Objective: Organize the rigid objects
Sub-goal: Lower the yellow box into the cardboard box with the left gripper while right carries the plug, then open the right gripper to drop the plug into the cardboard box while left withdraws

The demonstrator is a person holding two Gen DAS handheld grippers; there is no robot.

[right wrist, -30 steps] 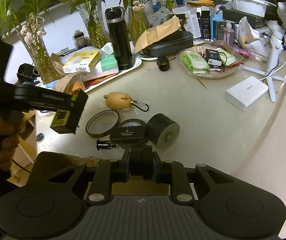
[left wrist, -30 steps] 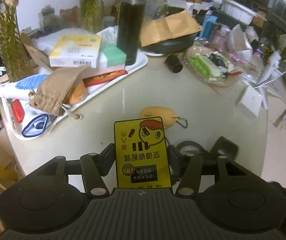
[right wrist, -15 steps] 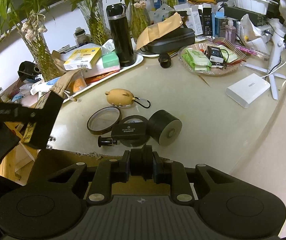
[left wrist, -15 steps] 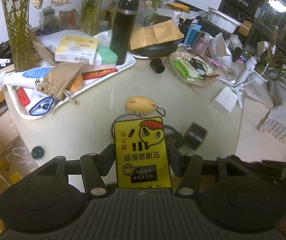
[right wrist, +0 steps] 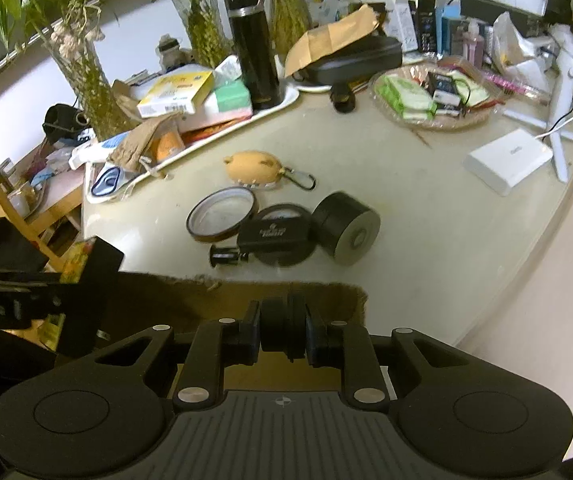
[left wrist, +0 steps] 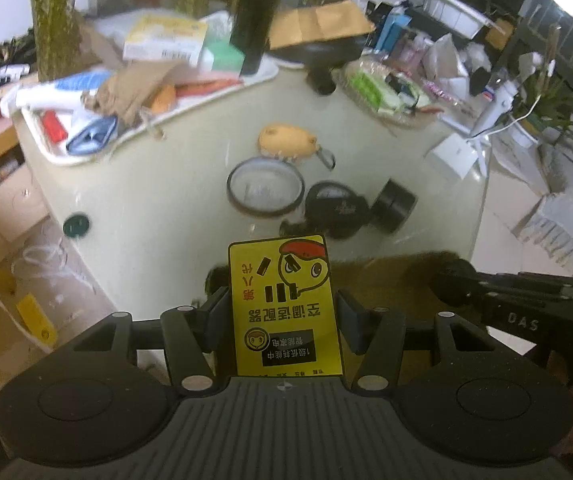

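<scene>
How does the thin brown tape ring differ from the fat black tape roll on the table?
The thin brown tape ring lies flat with a wide open centre showing the table; the fat black tape roll lies on its side, end face toward the camera, with a small core hole. The ring is shallow, the roll deep. Both are round and rest on the table.

Yellow cartoon card (left wrist: pixel 284 304), upright, clamped.

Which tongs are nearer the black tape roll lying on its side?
Right. The right tongs face the black tape roll almost straight on, just short of it; the left tongs, gripping the yellow card, are farther off to its left.
</scene>
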